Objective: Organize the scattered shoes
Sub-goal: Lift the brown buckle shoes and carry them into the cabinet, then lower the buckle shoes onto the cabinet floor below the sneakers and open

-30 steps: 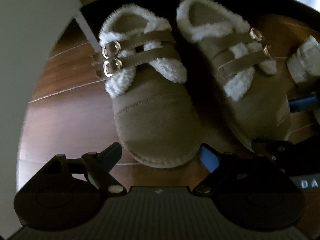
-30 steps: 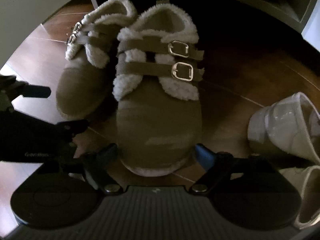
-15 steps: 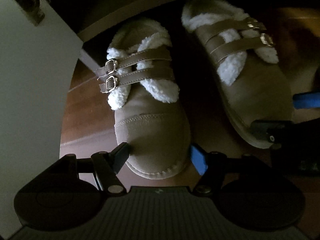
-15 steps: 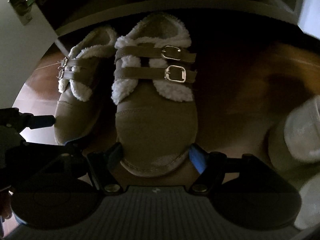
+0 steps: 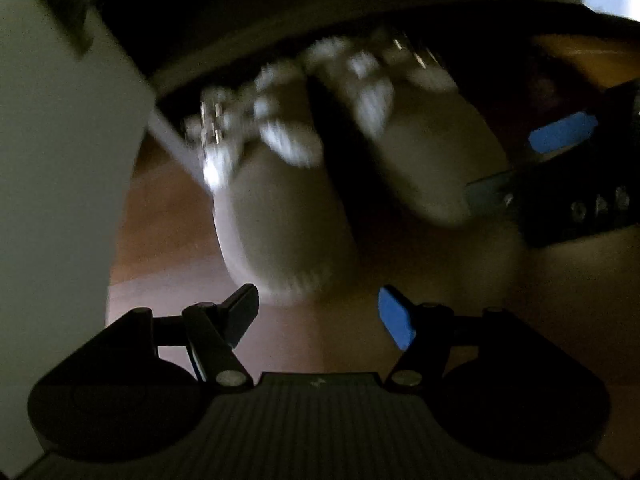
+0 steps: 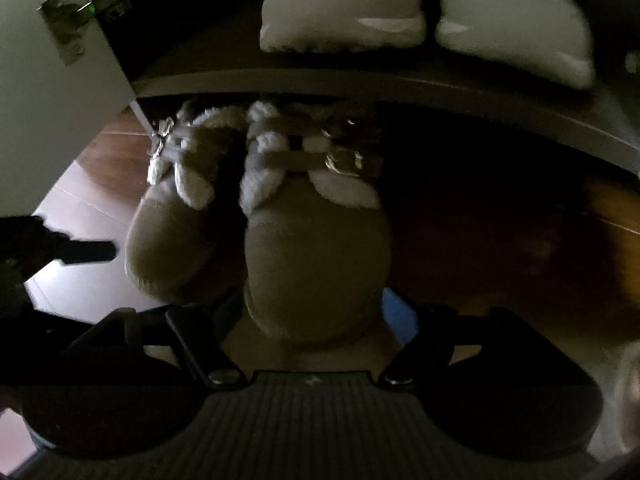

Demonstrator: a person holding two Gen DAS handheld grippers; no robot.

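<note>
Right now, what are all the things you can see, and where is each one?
Fuzzy shoes: two, tan with white fleece and buckled straps, side by side on the floor, heels under the shelf; left shoe, right shoe.
Sneakers: two, white, on the shelf above; and.
Shelf: one, dark board across the cabinet.
Cabinet door: one, white, open at the left, with a metal hinge.
Floor: brown wood.
Pale thing: one, blurred at the lower right edge; cannot tell what.
Left gripper: fingers apart, just short of the left shoe's toe.
Right gripper: fingers on both sides of the right shoe's toe.
</note>
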